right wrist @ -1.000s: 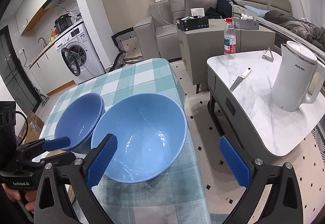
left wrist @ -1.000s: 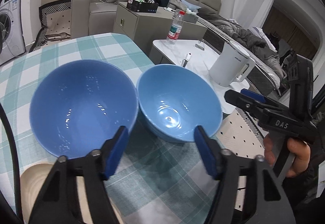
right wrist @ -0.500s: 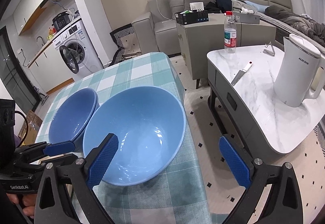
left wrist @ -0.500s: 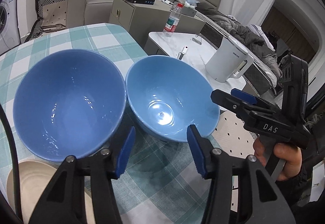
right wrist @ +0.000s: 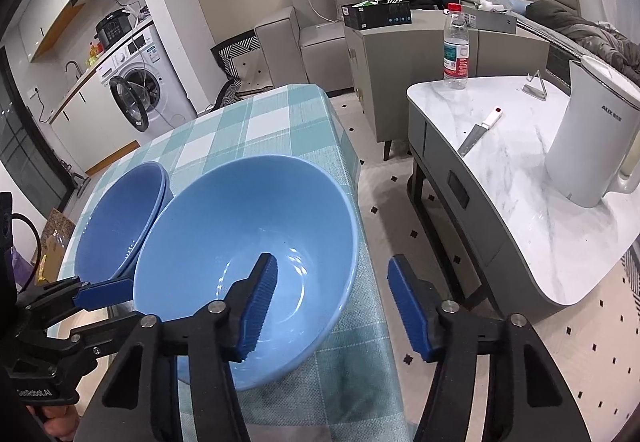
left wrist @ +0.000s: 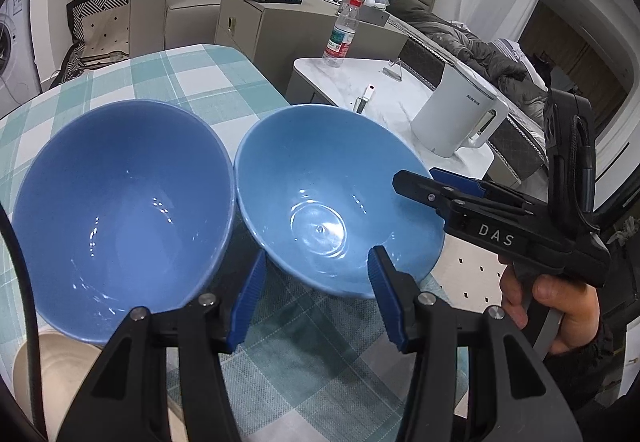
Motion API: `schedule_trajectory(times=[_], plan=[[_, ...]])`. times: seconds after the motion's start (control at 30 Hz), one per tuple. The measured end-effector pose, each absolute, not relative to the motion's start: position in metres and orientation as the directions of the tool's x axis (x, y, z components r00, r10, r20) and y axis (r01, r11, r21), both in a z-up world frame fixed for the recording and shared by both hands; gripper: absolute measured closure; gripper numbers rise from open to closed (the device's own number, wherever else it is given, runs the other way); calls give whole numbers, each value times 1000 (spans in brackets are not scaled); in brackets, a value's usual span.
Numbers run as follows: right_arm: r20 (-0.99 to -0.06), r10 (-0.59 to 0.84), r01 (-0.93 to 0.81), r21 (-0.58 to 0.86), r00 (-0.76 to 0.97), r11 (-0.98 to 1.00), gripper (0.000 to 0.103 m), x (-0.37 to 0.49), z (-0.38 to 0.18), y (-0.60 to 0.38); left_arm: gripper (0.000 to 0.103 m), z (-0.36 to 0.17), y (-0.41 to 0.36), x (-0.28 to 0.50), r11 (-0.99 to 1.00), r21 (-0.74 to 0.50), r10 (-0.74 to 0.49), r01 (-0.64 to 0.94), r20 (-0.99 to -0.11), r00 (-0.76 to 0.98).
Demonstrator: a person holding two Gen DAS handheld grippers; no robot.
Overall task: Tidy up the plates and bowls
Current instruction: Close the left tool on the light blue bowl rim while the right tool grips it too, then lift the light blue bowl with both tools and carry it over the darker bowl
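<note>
Two blue bowls side by side on the checked surface (left wrist: 192, 77): darker bowl (left wrist: 120, 209) left, lighter bowl (left wrist: 332, 201) right, at the surface's right edge. My right gripper (right wrist: 332, 298) fingers just narrowed, straddling the lighter bowl's right rim, not gripping. My left gripper (left wrist: 316, 294) is unclenched before the lighter bowl's near rim.

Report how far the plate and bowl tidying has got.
Done: two darker blue bowls look nested already. In hand: the right gripper, jaws just closing, straddles the rim of the light blue bowl, not yet clamped. Still to do: probably lift that bowl onto the stack; the cream plate is not yet sorted.
</note>
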State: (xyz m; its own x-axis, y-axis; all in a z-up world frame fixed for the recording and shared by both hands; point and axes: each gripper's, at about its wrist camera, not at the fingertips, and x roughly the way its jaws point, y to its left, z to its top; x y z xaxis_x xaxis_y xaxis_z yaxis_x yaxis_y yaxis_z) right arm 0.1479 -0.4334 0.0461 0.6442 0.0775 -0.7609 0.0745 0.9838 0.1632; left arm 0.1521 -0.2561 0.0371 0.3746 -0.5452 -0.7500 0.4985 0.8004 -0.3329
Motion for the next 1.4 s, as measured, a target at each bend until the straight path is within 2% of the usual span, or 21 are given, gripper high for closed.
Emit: schedule_trajectory(times=[0.43, 1.4], plan=[[-762, 77, 63, 152, 643, 986, 75, 155, 40, -431, 51, 33, -263, 154, 804, -299, -526, 513, -760, 382], [-712, 31, 71, 113, 701, 991, 75, 129, 61, -429, 54, 48, -265, 140, 789, -246, -535, 563, -726, 432]])
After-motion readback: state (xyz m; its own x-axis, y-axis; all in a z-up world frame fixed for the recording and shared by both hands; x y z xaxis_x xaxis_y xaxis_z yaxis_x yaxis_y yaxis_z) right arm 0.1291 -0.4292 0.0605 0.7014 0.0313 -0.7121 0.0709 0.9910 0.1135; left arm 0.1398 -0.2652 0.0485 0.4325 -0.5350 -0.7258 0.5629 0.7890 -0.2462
